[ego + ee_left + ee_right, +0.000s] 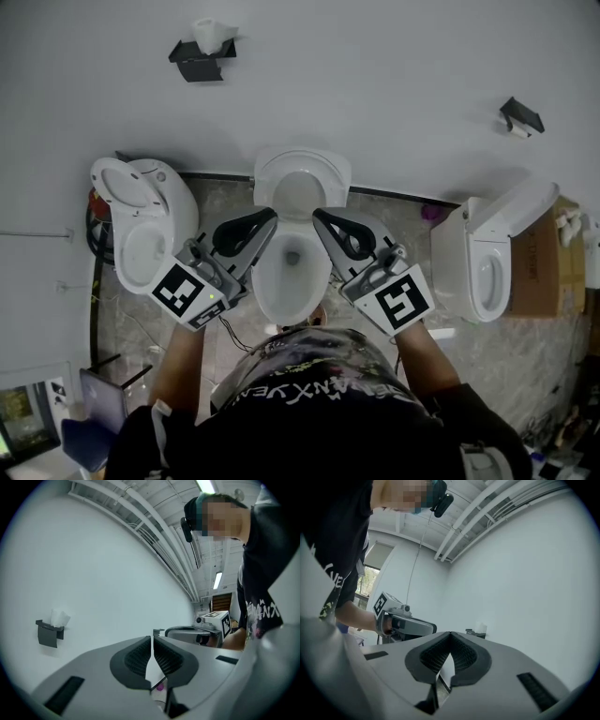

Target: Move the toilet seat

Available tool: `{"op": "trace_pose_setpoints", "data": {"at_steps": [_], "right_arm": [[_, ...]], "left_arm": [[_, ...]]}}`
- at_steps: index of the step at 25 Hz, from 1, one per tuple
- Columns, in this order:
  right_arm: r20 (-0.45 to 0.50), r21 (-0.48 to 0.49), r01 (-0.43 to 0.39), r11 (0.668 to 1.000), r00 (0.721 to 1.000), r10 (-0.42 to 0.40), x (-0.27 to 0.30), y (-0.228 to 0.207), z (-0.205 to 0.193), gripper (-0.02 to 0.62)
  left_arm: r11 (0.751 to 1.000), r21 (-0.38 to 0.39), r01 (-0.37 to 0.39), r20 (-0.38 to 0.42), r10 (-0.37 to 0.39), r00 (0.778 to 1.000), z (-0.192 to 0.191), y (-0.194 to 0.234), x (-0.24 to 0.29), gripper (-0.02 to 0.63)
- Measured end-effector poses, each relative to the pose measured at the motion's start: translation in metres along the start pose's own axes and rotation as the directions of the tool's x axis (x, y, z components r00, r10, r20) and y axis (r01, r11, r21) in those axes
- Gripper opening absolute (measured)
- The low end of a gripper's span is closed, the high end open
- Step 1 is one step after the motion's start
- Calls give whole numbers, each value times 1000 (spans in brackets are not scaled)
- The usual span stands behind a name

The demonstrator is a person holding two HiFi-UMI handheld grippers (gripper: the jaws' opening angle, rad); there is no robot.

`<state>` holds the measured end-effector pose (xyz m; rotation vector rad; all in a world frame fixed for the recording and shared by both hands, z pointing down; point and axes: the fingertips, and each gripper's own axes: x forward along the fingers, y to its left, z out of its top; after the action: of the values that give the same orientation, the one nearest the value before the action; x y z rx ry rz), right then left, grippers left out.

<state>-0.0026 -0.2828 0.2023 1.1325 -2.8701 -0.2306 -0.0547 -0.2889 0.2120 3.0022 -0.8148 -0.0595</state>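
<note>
At the centre of the head view, against a white wall, stands a white ceramic toilet [291, 272] with its bowl uncovered. Its white oval toilet seat [325, 174] is raised at twelve o'clock, leaning back toward the wall.

The left gripper [272, 214] hangs over the bowl's rim at ten o'clock and the right gripper [317, 214] at two o'clock. Both point toward the wall. In the left gripper view the left gripper [152, 637] has its ribbed black pads pressed together with nothing between them. The right gripper [450, 633] is likewise closed and empty.

Each gripper carries a cube with a black-and-white square marker. The person's black shirt [328, 394] bears pale lettering, too distorted to read.

A second white toilet [141, 230] stands at nine o'clock and a third [483, 262] at three o'clock, beside a brown cardboard box [539, 267]. On the wall, a black holder with white paper [202, 49] is at eleven o'clock, a smaller black holder [520, 114] at two.
</note>
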Motion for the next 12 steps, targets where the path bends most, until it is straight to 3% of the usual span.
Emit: {"op": "trace_pose_setpoints", "data": {"at_steps": [3, 12], "right_arm": [[-3, -7, 6, 1000, 1000, -6, -1, 0, 0, 2], [4, -31, 20, 999, 1000, -20, 0, 5, 6, 2]], "left_arm": [[1000, -26, 3, 12, -2, 1000, 0, 2, -1, 35], [1000, 2, 7, 21, -7, 1000, 5, 1, -9, 35]]}}
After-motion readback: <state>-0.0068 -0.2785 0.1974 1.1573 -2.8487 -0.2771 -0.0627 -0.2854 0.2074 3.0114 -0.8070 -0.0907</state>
